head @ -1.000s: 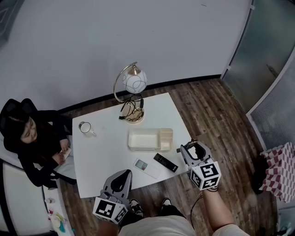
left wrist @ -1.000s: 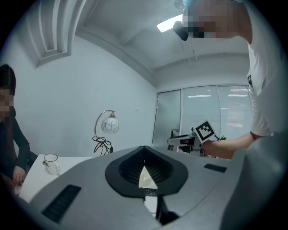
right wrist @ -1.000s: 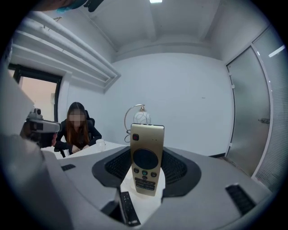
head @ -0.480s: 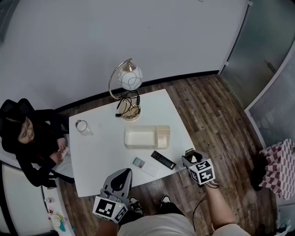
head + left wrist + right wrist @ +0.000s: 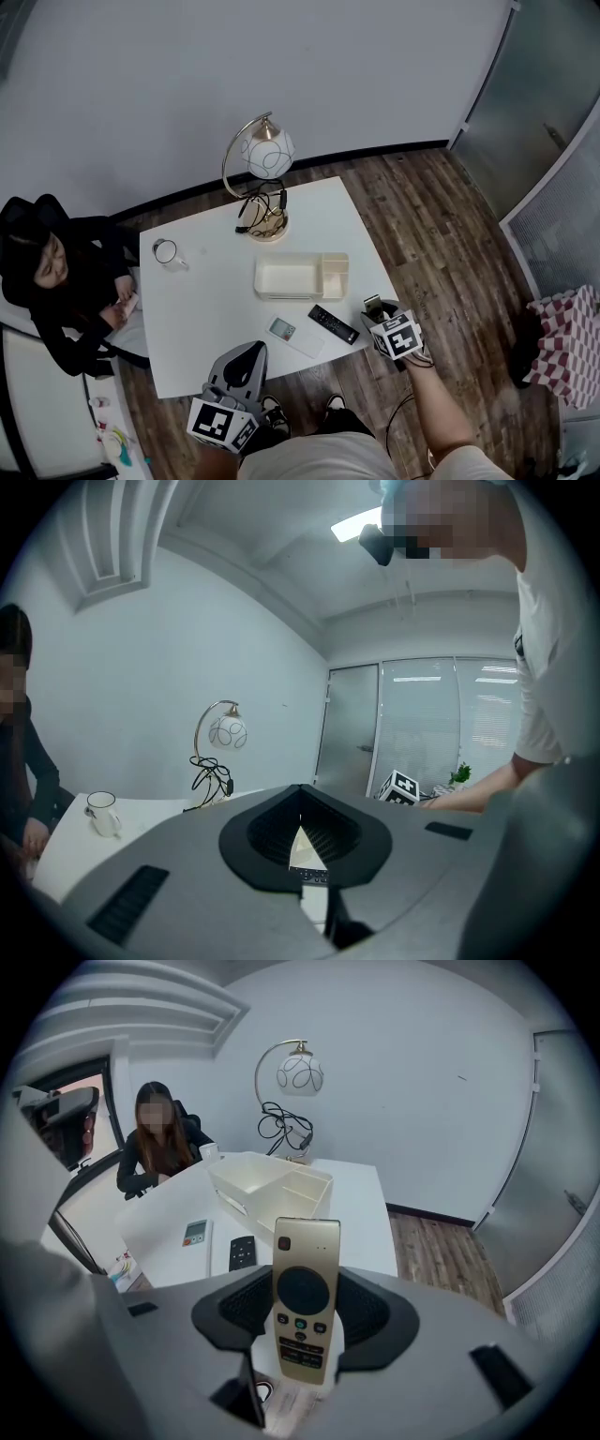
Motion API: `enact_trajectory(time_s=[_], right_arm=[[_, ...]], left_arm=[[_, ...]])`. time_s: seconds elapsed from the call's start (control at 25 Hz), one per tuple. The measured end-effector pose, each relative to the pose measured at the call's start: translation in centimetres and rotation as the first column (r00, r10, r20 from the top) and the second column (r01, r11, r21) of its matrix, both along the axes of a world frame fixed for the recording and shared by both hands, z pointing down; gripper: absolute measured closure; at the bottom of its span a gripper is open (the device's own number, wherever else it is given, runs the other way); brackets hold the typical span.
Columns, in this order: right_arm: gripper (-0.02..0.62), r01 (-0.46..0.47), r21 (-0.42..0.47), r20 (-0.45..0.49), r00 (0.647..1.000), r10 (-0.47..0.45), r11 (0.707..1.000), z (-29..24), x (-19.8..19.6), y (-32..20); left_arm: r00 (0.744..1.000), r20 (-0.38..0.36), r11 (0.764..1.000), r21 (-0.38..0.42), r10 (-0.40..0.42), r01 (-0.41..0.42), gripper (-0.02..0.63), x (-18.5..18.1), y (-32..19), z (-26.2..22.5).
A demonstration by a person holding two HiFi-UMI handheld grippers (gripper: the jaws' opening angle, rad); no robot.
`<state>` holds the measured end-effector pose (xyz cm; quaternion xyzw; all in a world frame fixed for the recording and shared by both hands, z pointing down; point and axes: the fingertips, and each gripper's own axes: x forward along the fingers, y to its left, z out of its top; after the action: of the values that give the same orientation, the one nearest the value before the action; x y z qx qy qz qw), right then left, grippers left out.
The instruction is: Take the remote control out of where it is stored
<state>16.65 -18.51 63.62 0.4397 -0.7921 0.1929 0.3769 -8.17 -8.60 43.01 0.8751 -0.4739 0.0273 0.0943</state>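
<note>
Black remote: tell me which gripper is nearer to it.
Right. The right gripper sits just beside the right end of the black remote; the left gripper is farther off, at the near edge of the table.

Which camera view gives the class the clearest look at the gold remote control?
The right gripper view: the gold remote stands upright, gripped in the right gripper's tongs, buttons facing the camera. In the head view that gripper's marker cube largely hides it; the left gripper view shows only the cube, no remote.

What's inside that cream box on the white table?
Both compartments of the cream box look bare from above; nothing covers them. The gold remote is in the right gripper, outside it.
</note>
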Motion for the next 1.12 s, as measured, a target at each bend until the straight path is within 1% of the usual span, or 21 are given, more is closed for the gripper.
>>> enact_trajectory(time_s=[0.28, 0.4, 0.52, 0.72, 1.12], right_arm=[[0.388, 0.033, -0.026, -0.040, 0.999, -0.034, 0.999, 1.3, -1.6, -2.0], [0.388, 0.041, -0.024, -0.054, 0.998, -0.042, 0.999, 2.1, -1.7, -2.8], [0.388, 0.029, -0.040, -0.071, 0.997, -0.032, 0.999, 3.3, -1.3, -3.0], [0.399, -0.026, -0.083, -0.087, 0.996, 0.019, 0.996, 5.3, -0.2, -3.8], [0.408, 0.001, -0.101, -0.126, 0.992, -0.014, 0.995, 8.0, -0.9, -3.4]], left_arm=[[1.000, 0.005, 1.000, -0.009, -0.009, 0.009, 0.600, -0.3, 0.0, 0.2], [1.000, 0.007, 1.000, -0.015, -0.018, 0.018, 0.600, -0.7, 0.0, 0.4], [1.000, 0.007, 1.000, -0.017, -0.024, 0.024, 0.600, -0.9, -0.1, 0.6], [1.000, 0.009, 0.999, -0.024, -0.024, 0.024, 0.600, -1.0, -0.2, 0.9], [0.999, 0.020, 0.999, -0.037, -0.033, 0.034, 0.600, -1.7, -0.7, 1.4]])
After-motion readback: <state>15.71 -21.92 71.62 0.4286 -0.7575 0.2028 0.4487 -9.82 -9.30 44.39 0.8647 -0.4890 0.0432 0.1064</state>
